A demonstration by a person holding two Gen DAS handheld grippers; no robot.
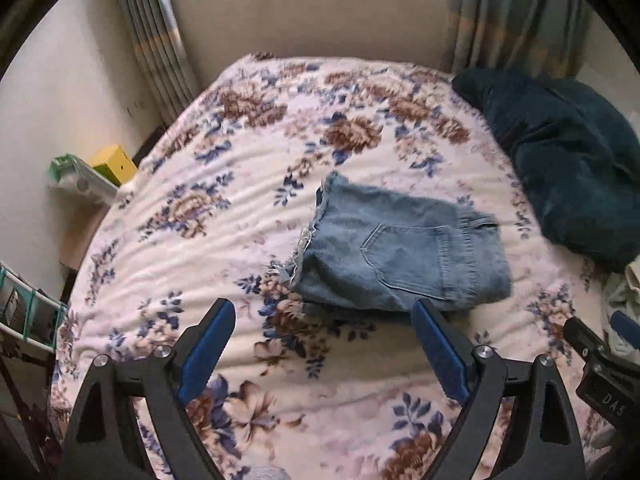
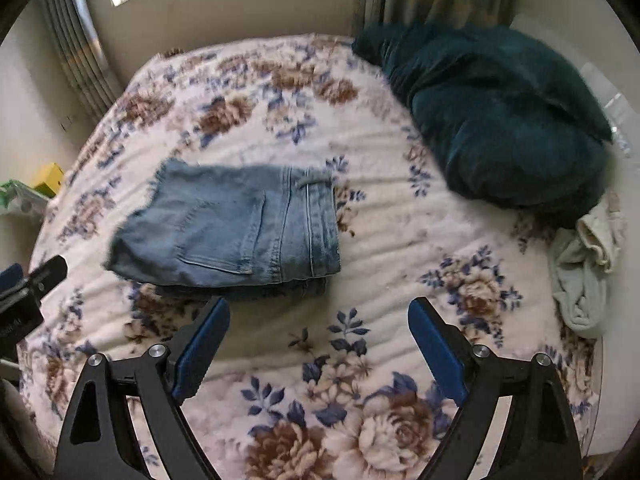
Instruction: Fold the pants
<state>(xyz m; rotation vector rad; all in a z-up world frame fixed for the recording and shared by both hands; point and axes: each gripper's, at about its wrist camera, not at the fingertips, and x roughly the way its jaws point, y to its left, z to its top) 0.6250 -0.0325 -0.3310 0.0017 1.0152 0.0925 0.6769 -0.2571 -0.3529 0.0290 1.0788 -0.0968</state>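
Observation:
A pair of light blue denim pants (image 1: pixel 396 248) lies folded into a compact stack on the floral bedspread (image 1: pixel 248 208), back pocket up, frayed hems to the left. The pants also show in the right wrist view (image 2: pixel 232 224). My left gripper (image 1: pixel 324 312) is open and empty, just in front of the stack's near edge. My right gripper (image 2: pixel 320 312) is open and empty, in front of the stack and a little to its right. Each gripper shows at the edge of the other's view: the right one (image 1: pixel 600 344), the left one (image 2: pixel 28 284).
A dark teal blanket (image 2: pixel 500 120) is heaped at the bed's right side. A pale green and cream garment (image 2: pixel 584 276) lies in front of it. A yellow box (image 1: pixel 114 162) and a shelf stand left of the bed. Curtains and a window are behind.

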